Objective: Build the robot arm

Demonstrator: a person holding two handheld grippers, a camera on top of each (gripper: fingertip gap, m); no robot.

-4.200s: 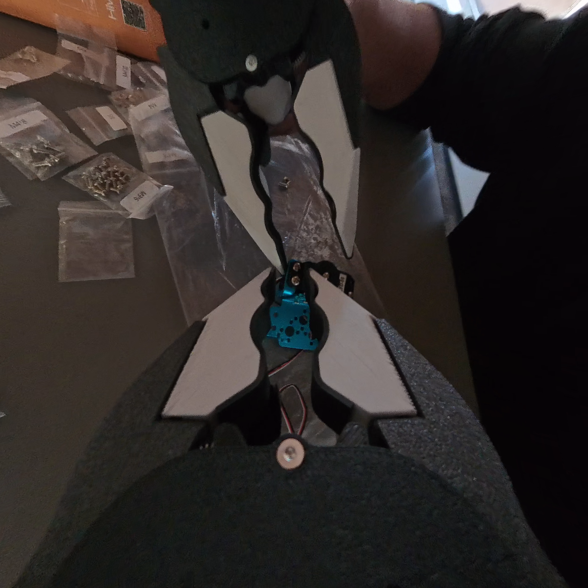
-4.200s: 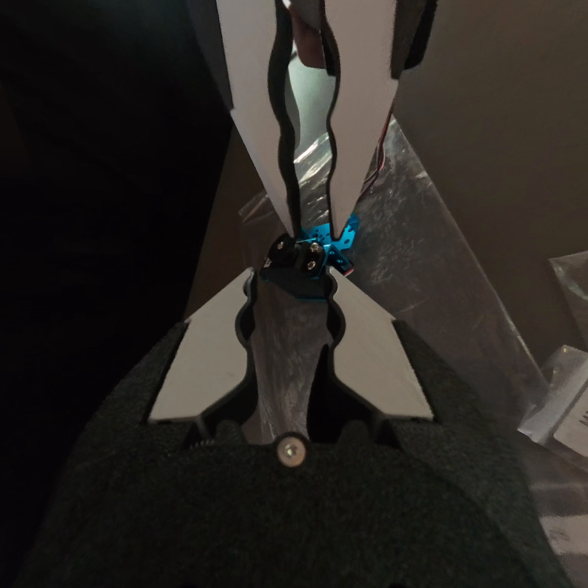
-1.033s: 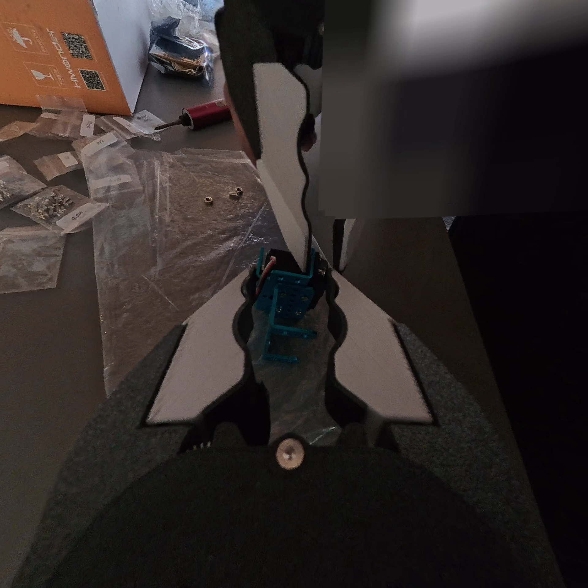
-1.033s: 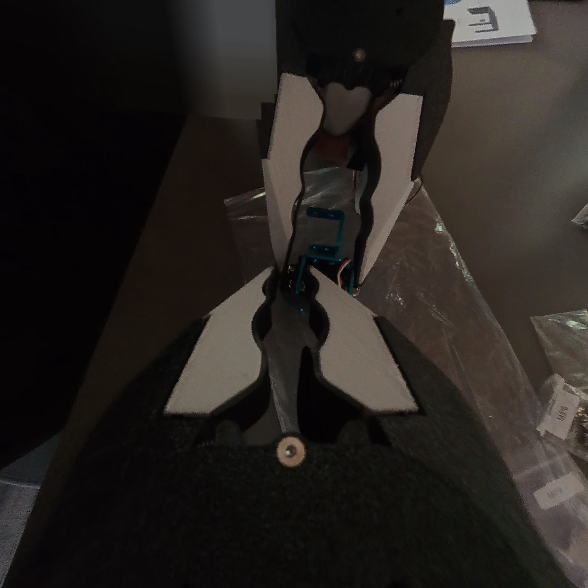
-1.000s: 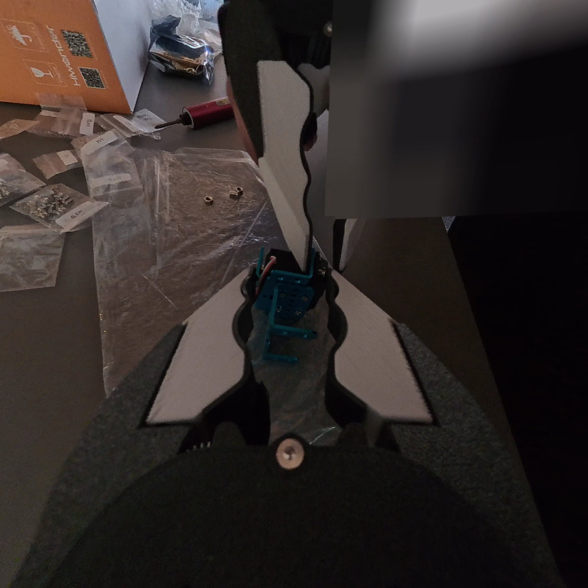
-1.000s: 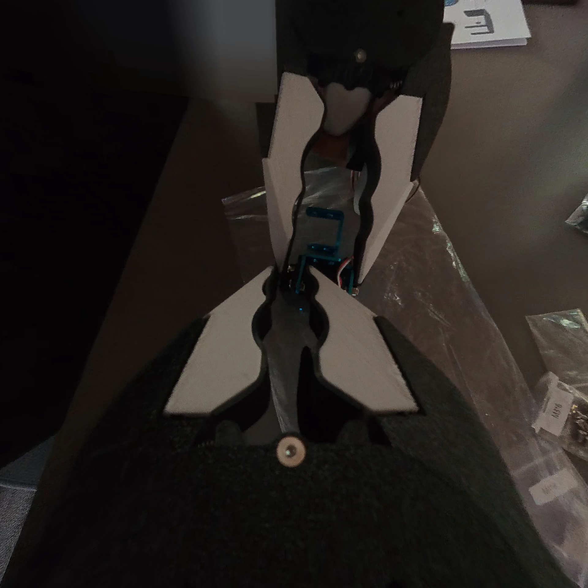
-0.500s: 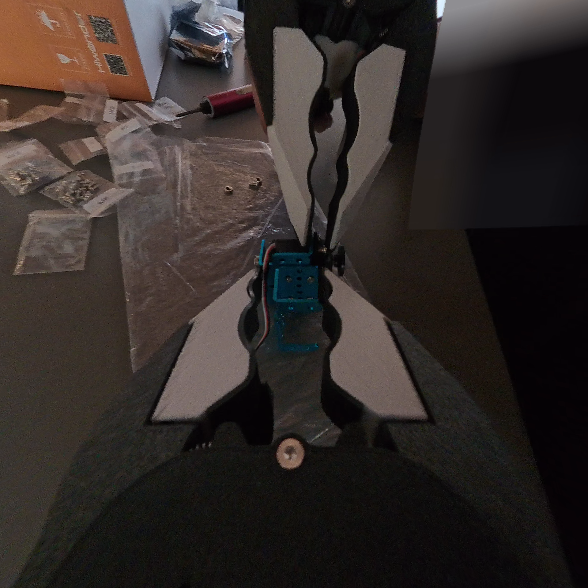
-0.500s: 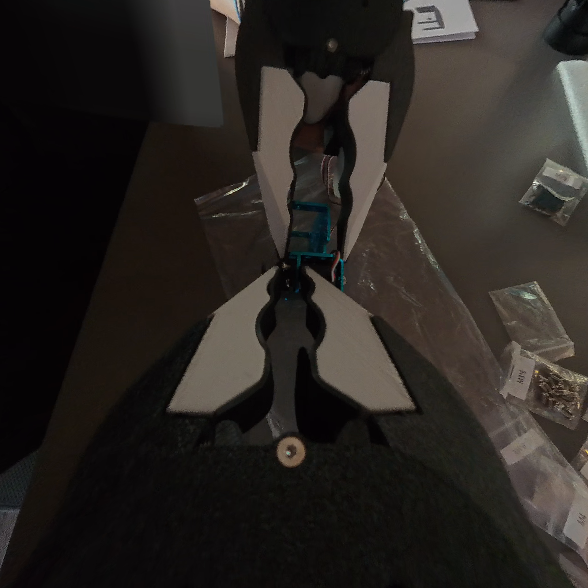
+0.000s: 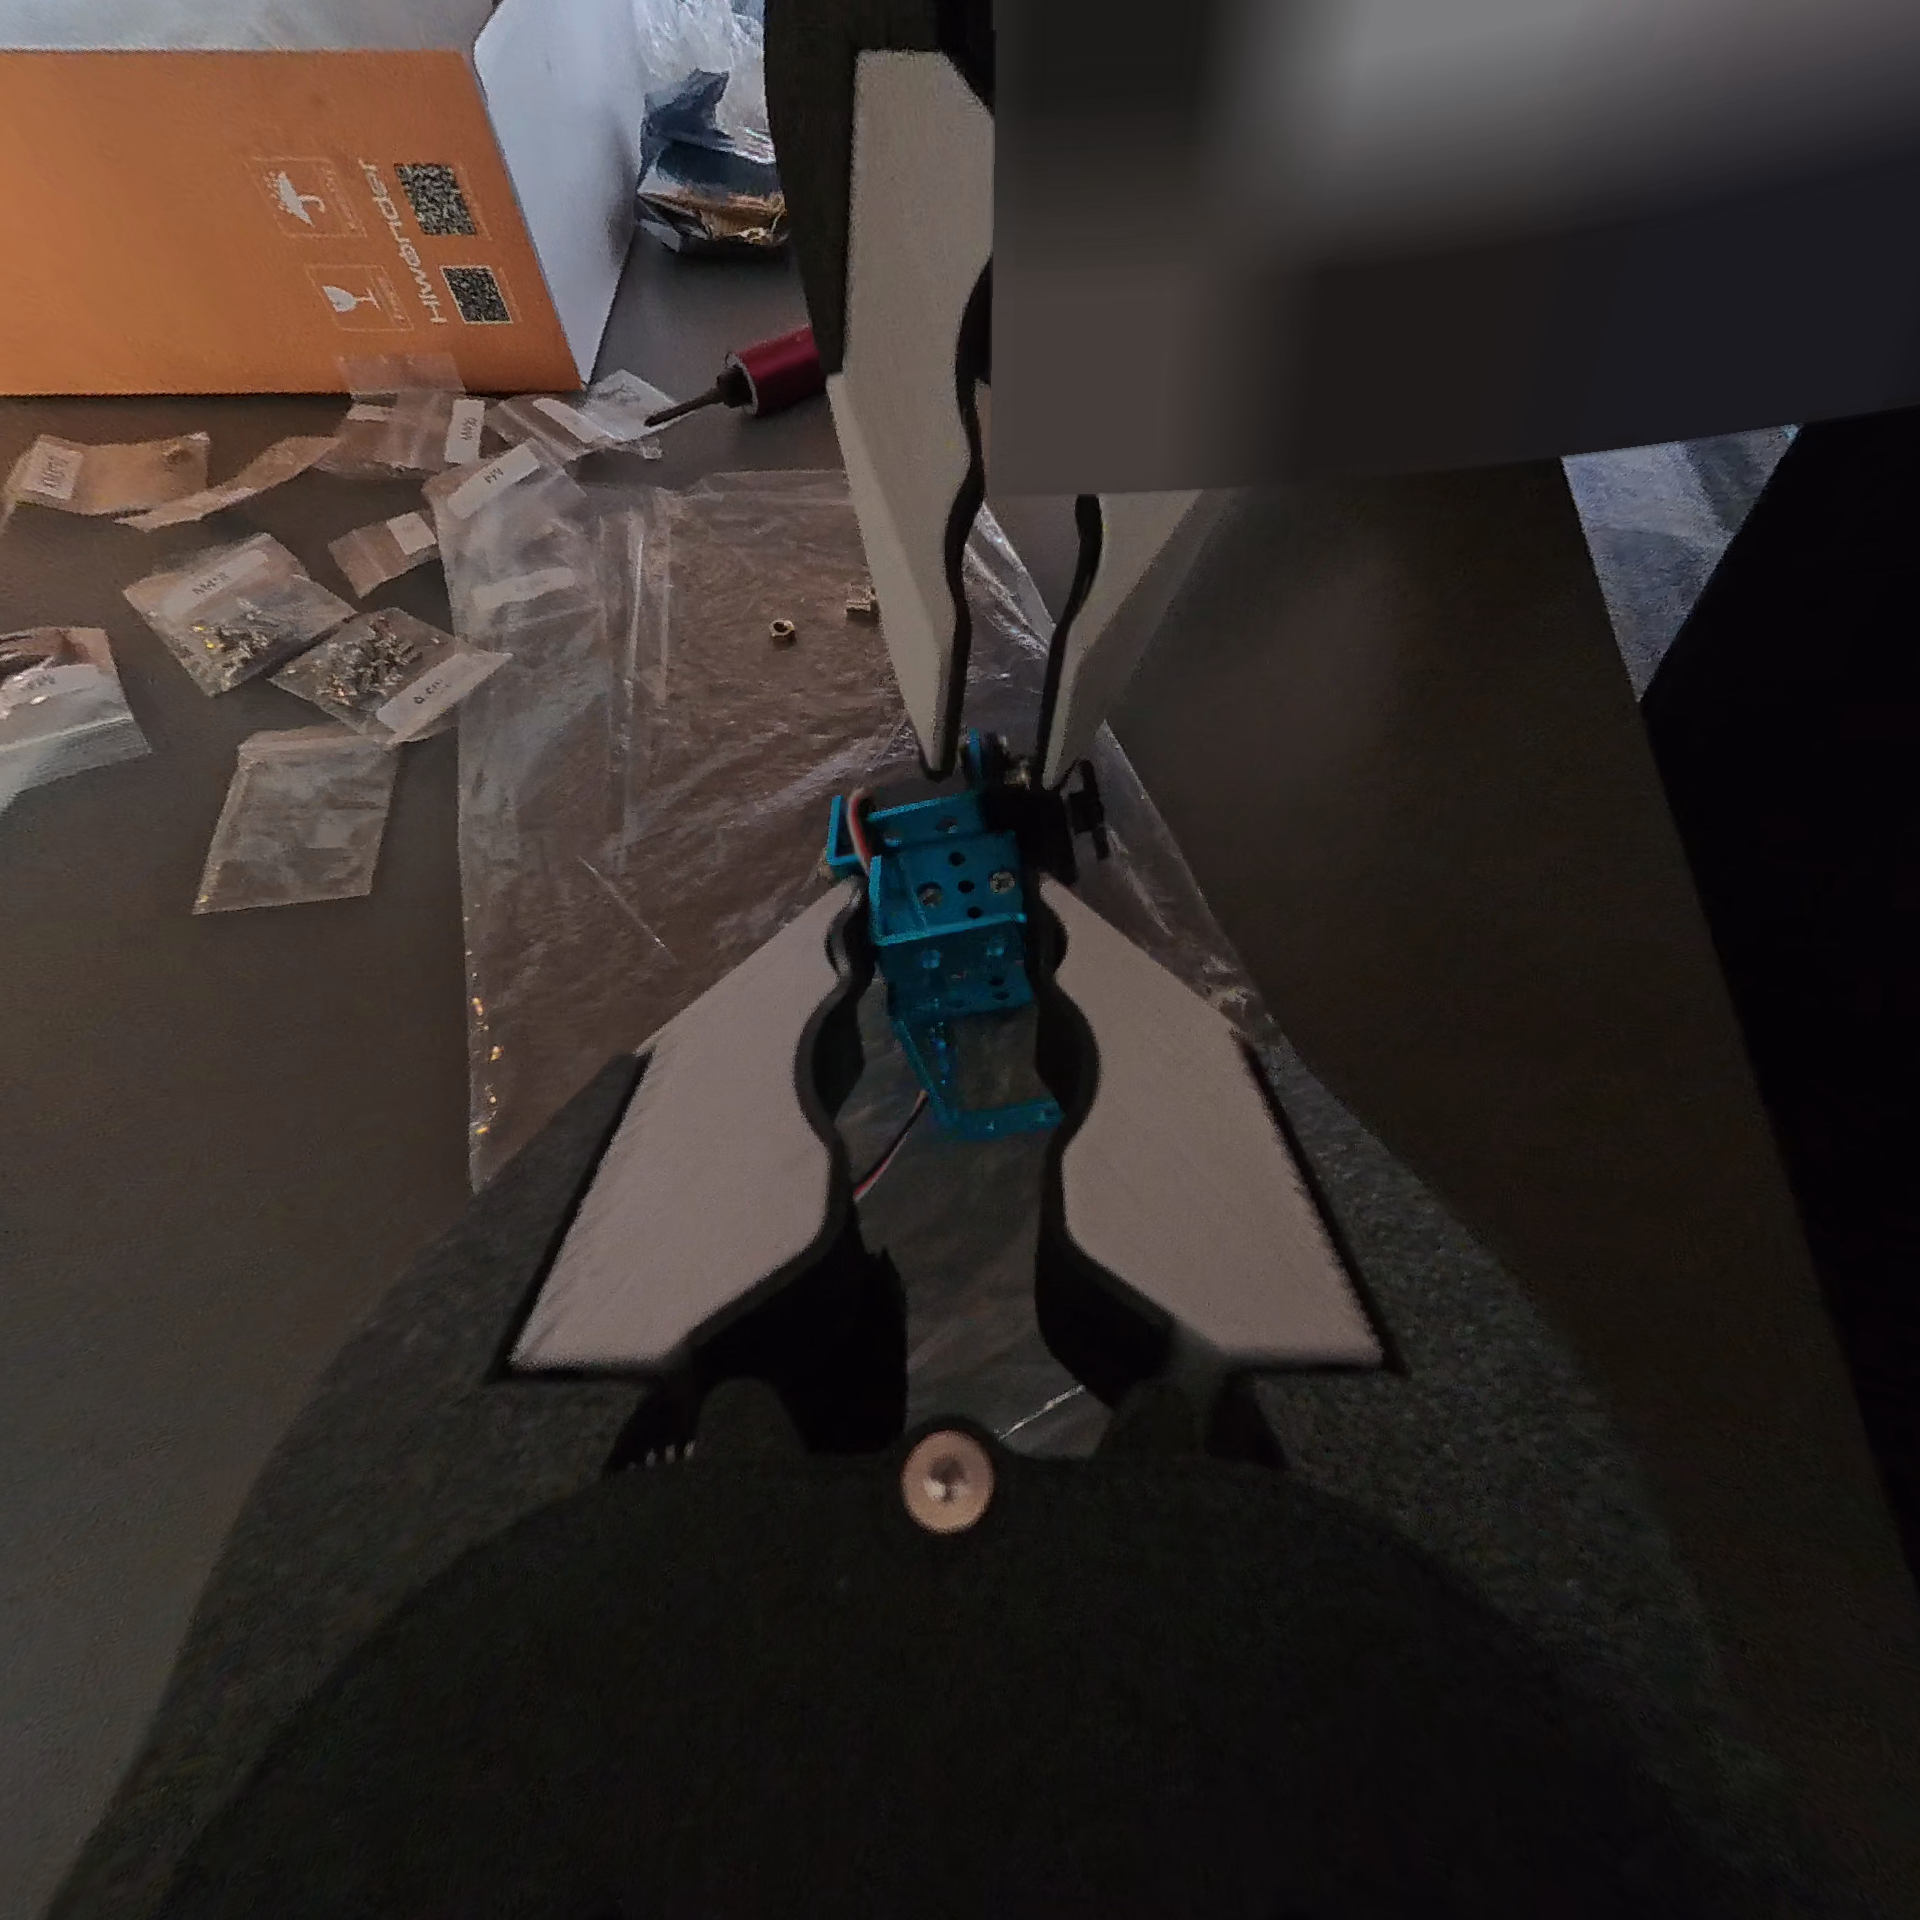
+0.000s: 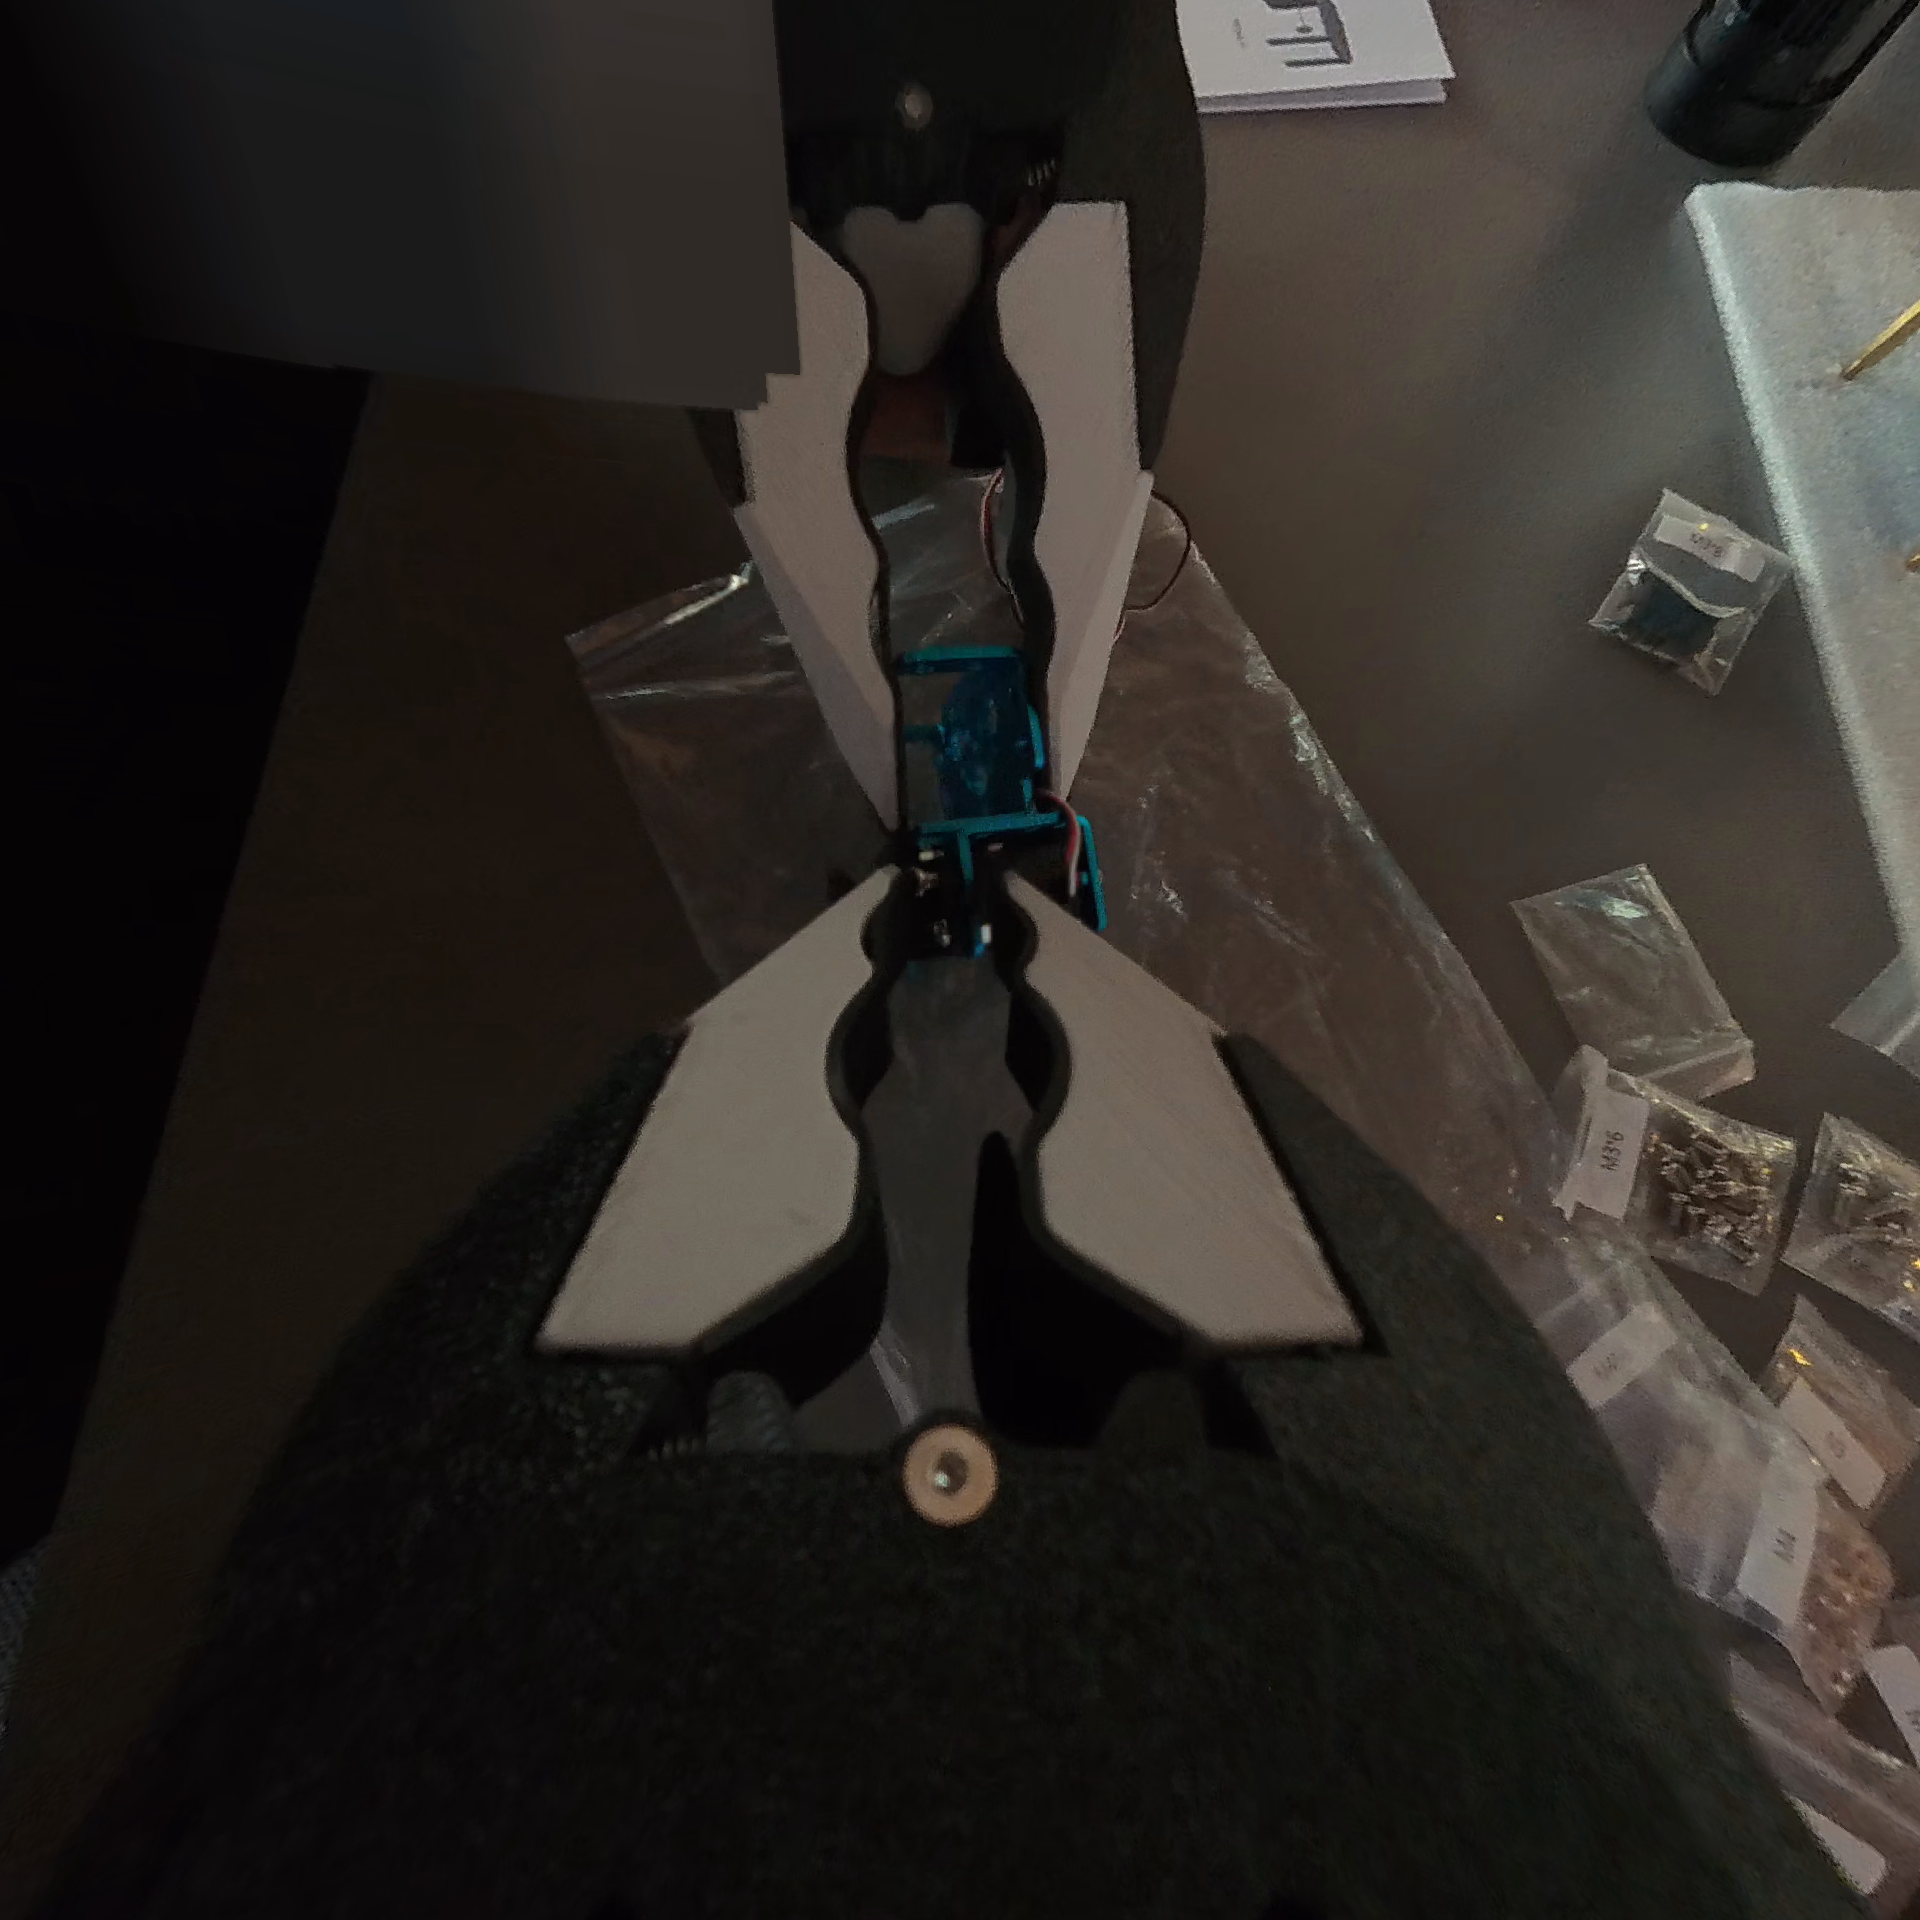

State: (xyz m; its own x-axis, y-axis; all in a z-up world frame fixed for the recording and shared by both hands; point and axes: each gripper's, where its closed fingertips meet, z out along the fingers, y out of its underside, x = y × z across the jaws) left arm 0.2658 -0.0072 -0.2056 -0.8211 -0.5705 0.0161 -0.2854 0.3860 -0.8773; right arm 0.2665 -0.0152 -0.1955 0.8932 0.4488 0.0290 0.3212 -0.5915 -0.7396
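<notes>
Grippers meet tip to tip above clear plastic sheet (image 9: 665, 748) on counter (image 9: 208, 1091): left gripper (image 9: 951, 914) fingers clamp blue bracket assembly (image 9: 961, 935), right gripper (image 10: 951, 914) fingers pinch its black servo end (image 10: 940, 888), unit held aloft between both, screw bags (image 9: 312, 644) lying unopened far left.

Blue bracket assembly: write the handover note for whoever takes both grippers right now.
Left gripper: shut on the blue bracket assembly, fingertips on its two sides.
Right gripper: shut on the same assembly's black end, facing the left gripper tip to tip.
The assembly is held between both over the clear plastic sheet; its wire trails under the left gripper.
Two brass nuts lie loose on the sheet. Screw bags, red-handled screwdriver and orange box lie beyond.
</notes>
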